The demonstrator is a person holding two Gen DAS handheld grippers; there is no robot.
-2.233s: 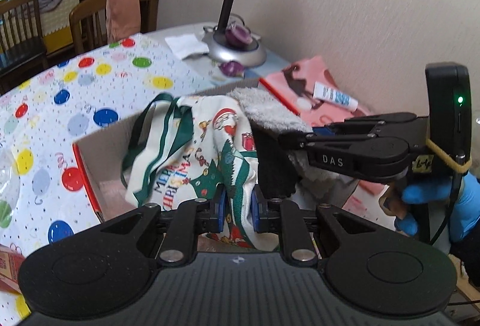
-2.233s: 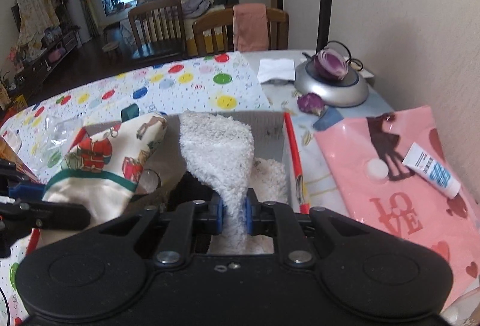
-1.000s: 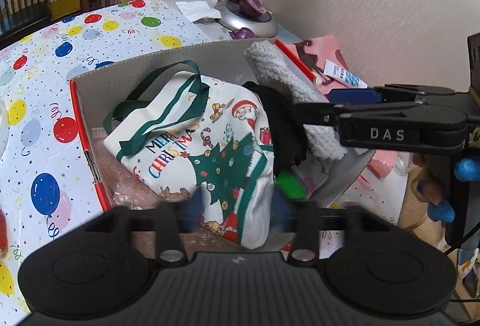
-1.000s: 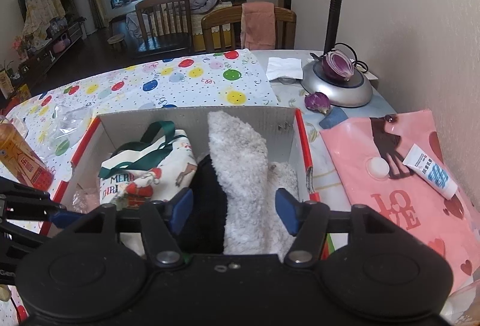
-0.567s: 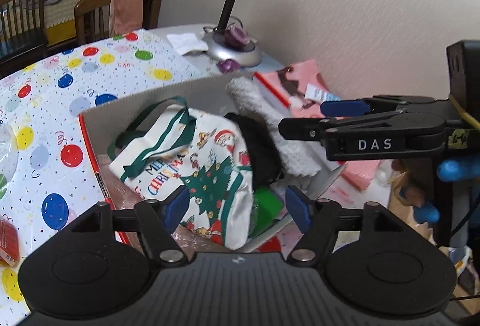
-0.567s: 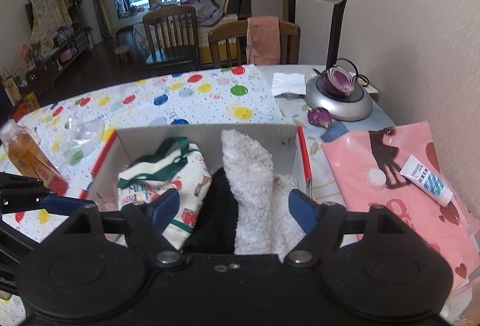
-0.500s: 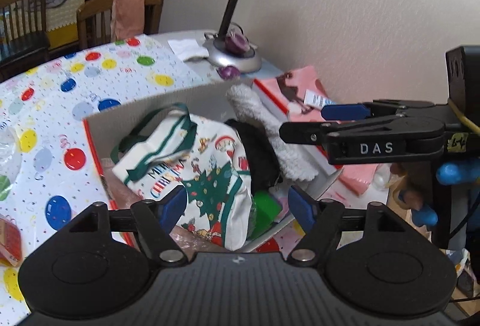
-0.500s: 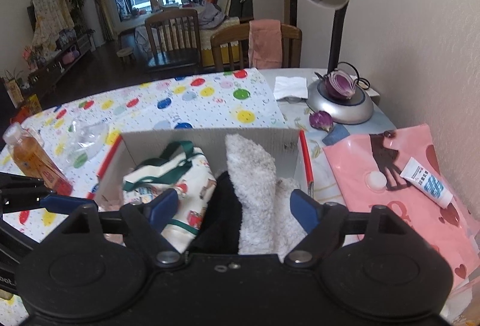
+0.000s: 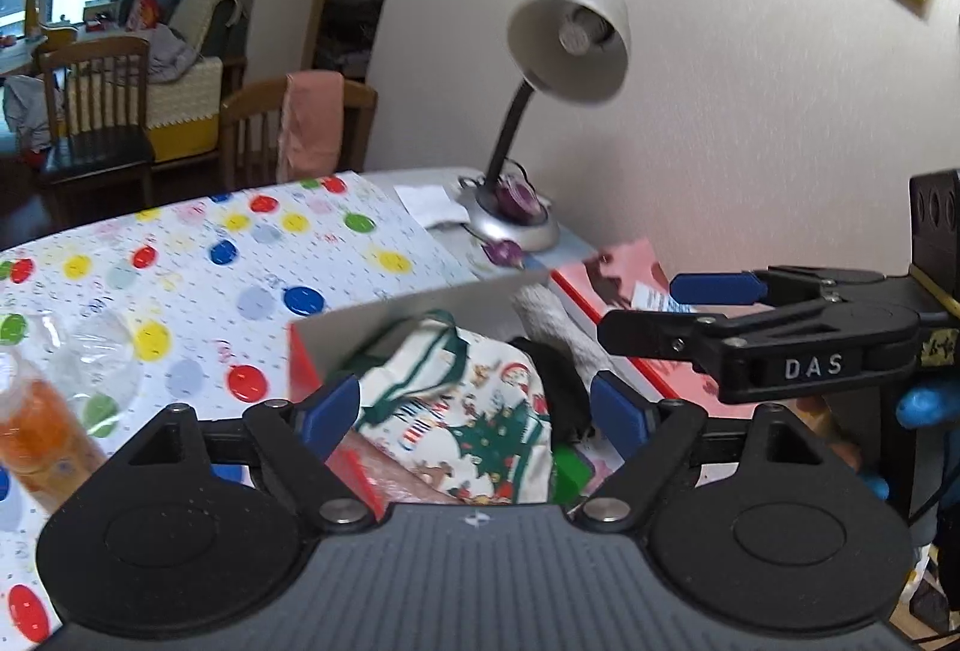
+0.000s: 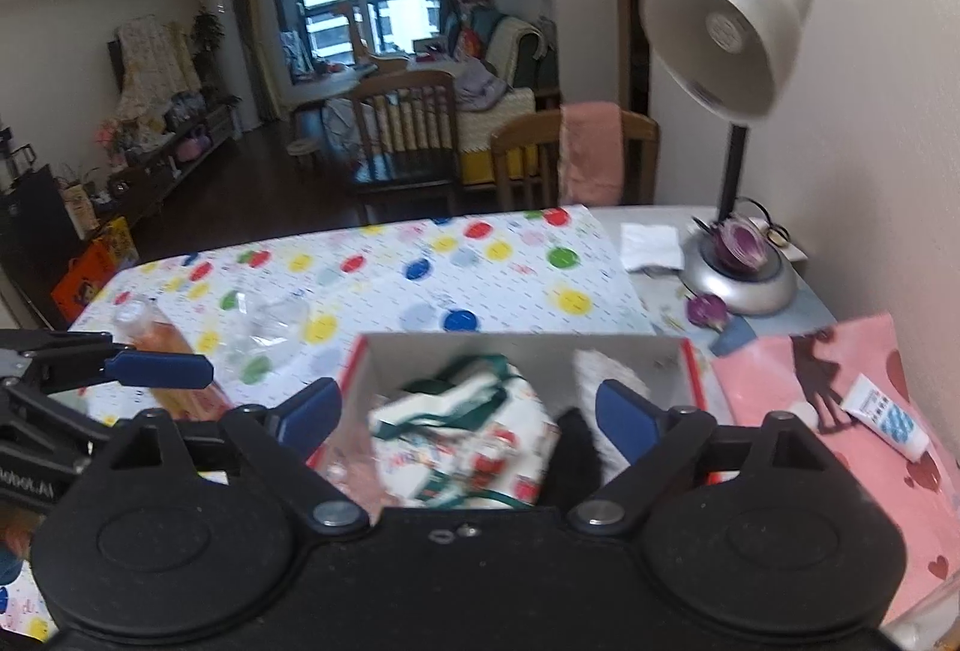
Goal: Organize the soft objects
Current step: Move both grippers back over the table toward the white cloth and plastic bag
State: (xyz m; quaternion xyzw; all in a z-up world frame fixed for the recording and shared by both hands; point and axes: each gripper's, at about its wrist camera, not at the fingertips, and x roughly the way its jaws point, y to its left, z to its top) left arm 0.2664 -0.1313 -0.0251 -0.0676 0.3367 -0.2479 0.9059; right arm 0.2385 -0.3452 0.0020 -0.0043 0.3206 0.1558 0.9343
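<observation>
A cardboard box (image 9: 396, 312) with red edges stands on the table and also shows in the right wrist view (image 10: 516, 351). In it lie a white Christmas tote bag (image 9: 462, 411) (image 10: 462, 441), a black soft item (image 9: 555, 387) (image 10: 576, 447) and a white fluffy towel (image 9: 540, 309) (image 10: 600, 369). My left gripper (image 9: 474, 414) is open and empty, raised above and in front of the box. My right gripper (image 10: 468, 414) is open and empty, also raised above the box; it also shows in the left wrist view (image 9: 660, 309).
A desk lamp (image 10: 729, 69) stands at the back right by the wall. A pink LOVE bag (image 10: 840, 411) with a white tube (image 10: 882, 423) lies right of the box. An orange drink bottle (image 9: 36, 411) and a crumpled clear plastic (image 10: 270, 321) are on the polka-dot tablecloth (image 9: 180, 261).
Both grippers let go of the tote bag and the towel, opened wide, then rose and pulled back from the box. The soft items stay in the box.
</observation>
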